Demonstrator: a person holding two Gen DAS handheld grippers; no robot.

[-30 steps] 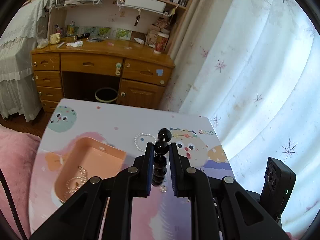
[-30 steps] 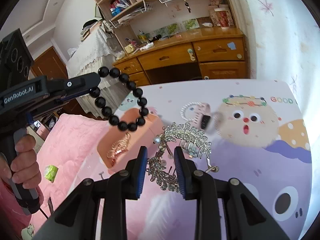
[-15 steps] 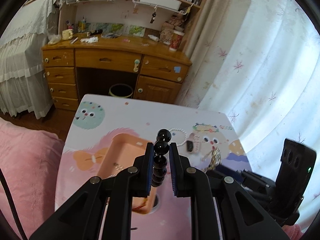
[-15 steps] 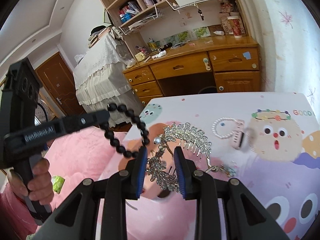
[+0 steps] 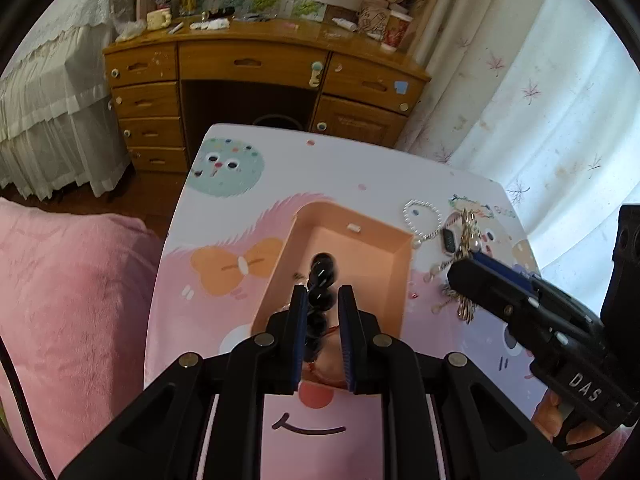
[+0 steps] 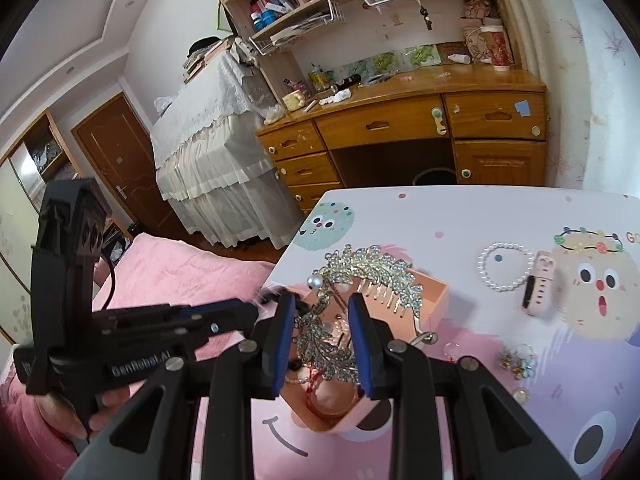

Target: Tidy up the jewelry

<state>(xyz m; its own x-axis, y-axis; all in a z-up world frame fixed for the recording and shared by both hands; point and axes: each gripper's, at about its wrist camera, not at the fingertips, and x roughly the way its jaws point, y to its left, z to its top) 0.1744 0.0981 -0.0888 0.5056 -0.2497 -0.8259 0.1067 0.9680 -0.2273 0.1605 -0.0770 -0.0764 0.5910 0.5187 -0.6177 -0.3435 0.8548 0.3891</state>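
My left gripper (image 5: pixel 322 300) is shut on a black bead bracelet (image 5: pixel 322 276) and holds it over the near end of the peach tray (image 5: pixel 400 268). My right gripper (image 6: pixel 322 312) is shut on a silver rhinestone hair comb (image 6: pixel 376 272), held just above the same tray (image 6: pixel 434 296). In the left wrist view the right gripper (image 5: pixel 468 268) sits to the right of the tray with the comb hanging from it. The tray holds a pink round piece (image 6: pixel 332 398) and pearl strands, partly hidden by the fingers.
On the cartoon-print table (image 6: pixel 480 208), right of the tray, lie a white pearl bracelet (image 6: pixel 504 268), a pink watch (image 6: pixel 540 284) and small earrings (image 6: pixel 516 362). A pink bed (image 5: pixel 72 300) borders the table's left edge. A wooden desk (image 5: pixel 260 68) stands behind.
Both grippers have come down and together over the tray. The black bracelet now hangs low over the tray's near end, and the hair comb sits just above it.
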